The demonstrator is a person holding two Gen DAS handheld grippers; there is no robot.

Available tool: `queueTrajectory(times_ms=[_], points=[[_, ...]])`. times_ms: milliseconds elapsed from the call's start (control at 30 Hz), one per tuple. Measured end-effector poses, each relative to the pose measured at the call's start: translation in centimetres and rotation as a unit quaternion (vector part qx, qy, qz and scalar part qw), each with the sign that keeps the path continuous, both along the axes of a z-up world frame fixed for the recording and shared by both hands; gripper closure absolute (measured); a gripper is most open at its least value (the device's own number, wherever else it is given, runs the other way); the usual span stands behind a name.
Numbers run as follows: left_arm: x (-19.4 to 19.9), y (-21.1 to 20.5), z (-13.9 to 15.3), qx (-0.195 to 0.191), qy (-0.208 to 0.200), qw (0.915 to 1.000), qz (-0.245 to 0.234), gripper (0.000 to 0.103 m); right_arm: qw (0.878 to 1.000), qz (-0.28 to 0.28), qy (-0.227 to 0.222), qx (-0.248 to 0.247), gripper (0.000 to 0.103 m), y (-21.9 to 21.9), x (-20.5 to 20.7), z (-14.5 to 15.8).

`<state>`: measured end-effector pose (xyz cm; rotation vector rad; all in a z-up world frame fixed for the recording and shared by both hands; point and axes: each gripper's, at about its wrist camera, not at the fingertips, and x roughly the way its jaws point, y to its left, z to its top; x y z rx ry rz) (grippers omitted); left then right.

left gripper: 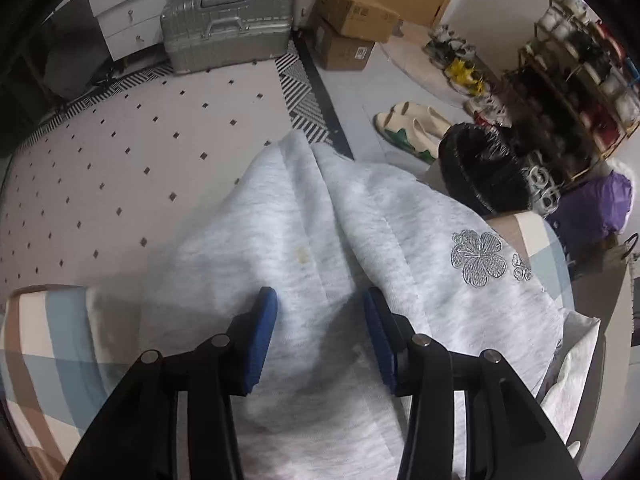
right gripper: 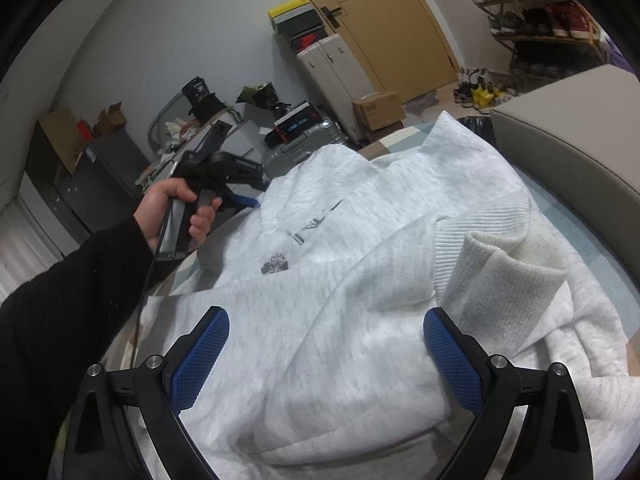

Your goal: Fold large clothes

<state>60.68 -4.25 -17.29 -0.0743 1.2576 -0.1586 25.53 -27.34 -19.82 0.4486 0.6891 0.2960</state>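
Observation:
A large light grey sweatshirt (left gripper: 320, 240) with an embroidered flower (left gripper: 478, 258) lies crumpled on a bed; one part hangs over the bed's edge toward the floor. It also shows in the right wrist view (right gripper: 360, 280), with a ribbed cuff (right gripper: 508, 276) turned up at the right. My left gripper (left gripper: 320, 308) is open, its blue pads on either side of a fold of the fabric, not closed on it. My right gripper (right gripper: 326, 332) is wide open just above the sweatshirt. The left gripper, held in a hand, shows in the right wrist view (right gripper: 240, 200) at the garment's far edge.
The bed has a checked sheet (left gripper: 48, 344). Beyond it lie a patterned rug (left gripper: 140, 152), a silver suitcase (left gripper: 228, 24), cardboard boxes (left gripper: 352, 20), a black bin (left gripper: 484, 168), slippers (left gripper: 416, 124) and a shoe rack (left gripper: 572, 80). A padded headboard (right gripper: 580, 128) stands at right.

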Motion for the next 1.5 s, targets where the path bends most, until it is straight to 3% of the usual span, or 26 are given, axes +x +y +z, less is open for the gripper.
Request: queueTrajectory(times_ms=[133,200,267,333,400,500,567,700,867,967,1033,1100,1167,1233,1333,1367,1400,1467,1500], points=[[0.4,-1.7,-0.1,0.030,-0.004,0.9993,-0.022,0.060,1.000,0.005,0.000,0.000,0.004,0.2,0.0,-0.1],[0.9,-2.1,-1.1,0.073,0.001,0.9973,-0.010,0.044,1.000,0.001,0.000,0.001,0.004,0.1,0.0,-0.1],[1.1,-1.7,-1.6,0.081,-0.003,0.9967,0.010,0.028,1.000,-0.002,0.003,0.006,0.004,-0.1,0.1,-0.3],[1.5,-1.0,-1.8,0.085,-0.008,0.9960,0.026,0.023,1.000,-0.004,0.005,0.007,0.004,-0.2,0.2,-0.3],[1.4,-0.6,-1.6,0.084,-0.018,0.9959,0.028,0.031,1.000,-0.003,0.005,0.005,0.004,-0.1,0.2,-0.3],[1.1,-0.8,-1.2,0.086,-0.027,0.9959,-0.001,0.063,1.000,-0.001,0.004,0.004,0.004,0.0,0.1,-0.3],[1.0,-1.1,-0.9,0.092,-0.023,0.9953,-0.019,0.091,1.000,-0.001,0.004,0.004,0.004,0.1,0.1,-0.2],[0.6,-1.2,-0.8,0.129,-0.014,0.9911,-0.029,0.097,1.000,-0.004,0.004,0.004,0.004,-0.1,0.2,-0.3],[-0.7,0.2,0.5,0.133,-0.038,0.9904,-0.009,0.097,1.000,-0.010,0.003,0.009,0.004,-0.5,0.1,-0.2],[-1.6,0.3,0.3,0.168,-0.025,0.9855,0.002,0.097,1.000,-0.009,0.002,0.010,0.004,-0.5,0.0,-0.1],[-1.6,0.2,0.1,0.184,-0.026,0.9825,0.002,0.092,1.000,-0.005,0.000,0.011,0.004,-0.5,0.0,-0.1],[-1.1,-0.4,0.5,0.206,-0.048,0.9773,0.005,0.074,1.000,-0.004,-0.003,0.008,0.004,-0.4,-0.1,0.0],[-0.3,-1.1,0.8,0.220,-0.074,0.9726,0.005,0.047,1.000,-0.003,-0.006,0.007,0.004,-0.3,-0.2,0.1],[1.1,-1.9,-0.2,0.250,-0.070,0.9656,-0.002,0.040,1.000,-0.003,-0.005,0.007,0.004,-0.3,-0.1,0.1],[2.7,-2.1,-1.9,0.281,-0.051,0.9582,-0.007,0.040,1.000,-0.004,0.004,0.010,0.004,-0.4,0.2,-0.2],[2.9,-1.9,-1.9,0.278,-0.054,0.9592,-0.003,0.041,1.000,-0.004,0.005,0.012,0.004,-0.4,0.2,-0.3],[3.2,-1.5,-1.8,0.269,-0.054,0.9617,0.001,0.044,1.000,-0.005,0.006,0.013,0.004,-0.5,0.3,-0.3],[3.2,-0.4,-1.6,0.232,-0.029,0.9723,0.005,0.099,1.000,-0.004,0.006,0.013,0.004,-0.4,0.3,-0.3],[3.0,0.1,-1.4,0.218,-0.016,0.9757,0.011,0.099,1.000,-0.004,0.007,0.012,0.004,-0.3,0.3,-0.4]])
